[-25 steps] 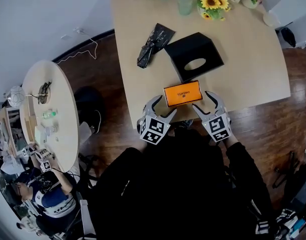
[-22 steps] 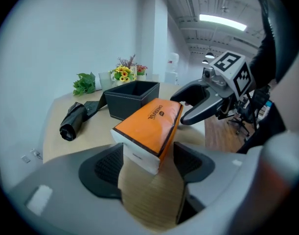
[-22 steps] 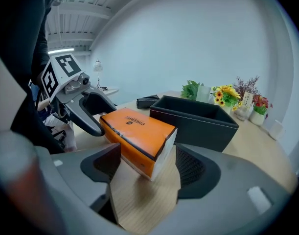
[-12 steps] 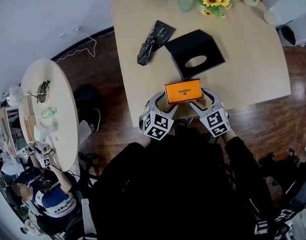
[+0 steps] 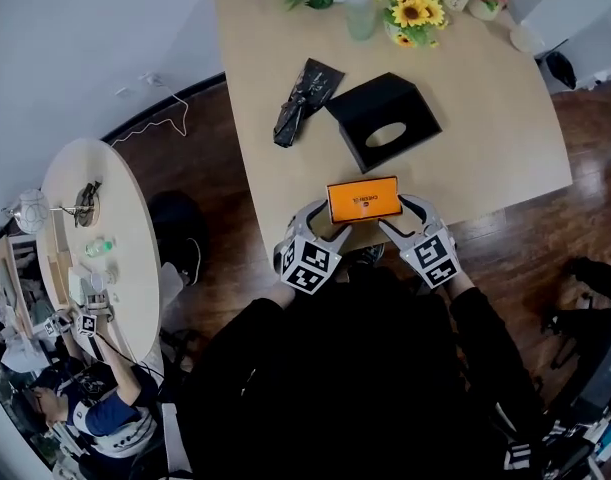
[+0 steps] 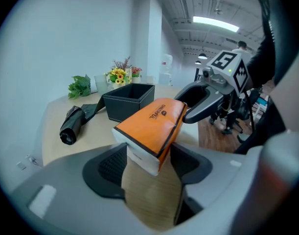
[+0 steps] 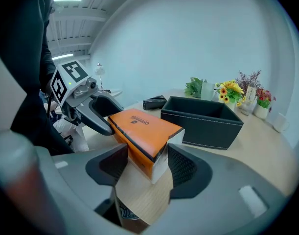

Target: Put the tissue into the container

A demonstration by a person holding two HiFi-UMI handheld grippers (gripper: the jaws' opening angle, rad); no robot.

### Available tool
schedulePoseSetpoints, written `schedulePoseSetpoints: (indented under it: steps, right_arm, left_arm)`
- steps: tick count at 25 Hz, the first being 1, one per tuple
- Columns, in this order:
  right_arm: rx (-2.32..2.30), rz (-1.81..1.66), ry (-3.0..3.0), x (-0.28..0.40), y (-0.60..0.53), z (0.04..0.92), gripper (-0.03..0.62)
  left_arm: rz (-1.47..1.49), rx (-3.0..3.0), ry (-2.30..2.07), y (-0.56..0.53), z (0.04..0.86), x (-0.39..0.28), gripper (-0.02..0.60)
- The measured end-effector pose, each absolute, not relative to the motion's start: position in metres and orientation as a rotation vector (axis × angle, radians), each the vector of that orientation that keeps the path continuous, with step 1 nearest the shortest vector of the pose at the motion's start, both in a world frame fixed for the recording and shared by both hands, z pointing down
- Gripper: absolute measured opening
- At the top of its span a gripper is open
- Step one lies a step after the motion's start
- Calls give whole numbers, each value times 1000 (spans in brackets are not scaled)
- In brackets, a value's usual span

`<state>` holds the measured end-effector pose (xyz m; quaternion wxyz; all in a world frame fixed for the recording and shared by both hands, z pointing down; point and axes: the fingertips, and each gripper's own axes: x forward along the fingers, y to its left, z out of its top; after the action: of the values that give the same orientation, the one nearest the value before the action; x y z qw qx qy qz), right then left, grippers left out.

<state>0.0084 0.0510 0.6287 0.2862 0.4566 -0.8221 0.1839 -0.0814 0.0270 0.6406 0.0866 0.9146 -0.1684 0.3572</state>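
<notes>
An orange tissue pack lies at the near edge of the wooden table. My left gripper is shut on its left end, with the pads against both sides of the white end face. My right gripper has just been closing its jaws, and it grips the right end of the pack between its pads. The black container, with an oval opening in its upper face, stands just beyond the pack, apart from it. In both gripper views it shows as an open-topped black box.
A crumpled black bag lies left of the container. Sunflowers, a pale green glass and a plant stand at the table's far edge. A round side table with small items stands to the left, over a dark wood floor.
Both grippers have moved inward from beside the pack onto its two ends. The right jaws have narrowed around the right end. The pack itself has stayed in place.
</notes>
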Motion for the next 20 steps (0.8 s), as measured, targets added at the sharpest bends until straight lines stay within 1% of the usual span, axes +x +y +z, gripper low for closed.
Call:
schedulePoseSetpoints:
  steps: [12,20]
  right_arm:
    - [1246,419,-2214,-11,67,569,224]
    - [1365,312,-2195,-18,66,515,210]
  left_arm:
    - [981,2834,-344,29,600,-98,264]
    - [919,2960,-318,21,546,-103,264]
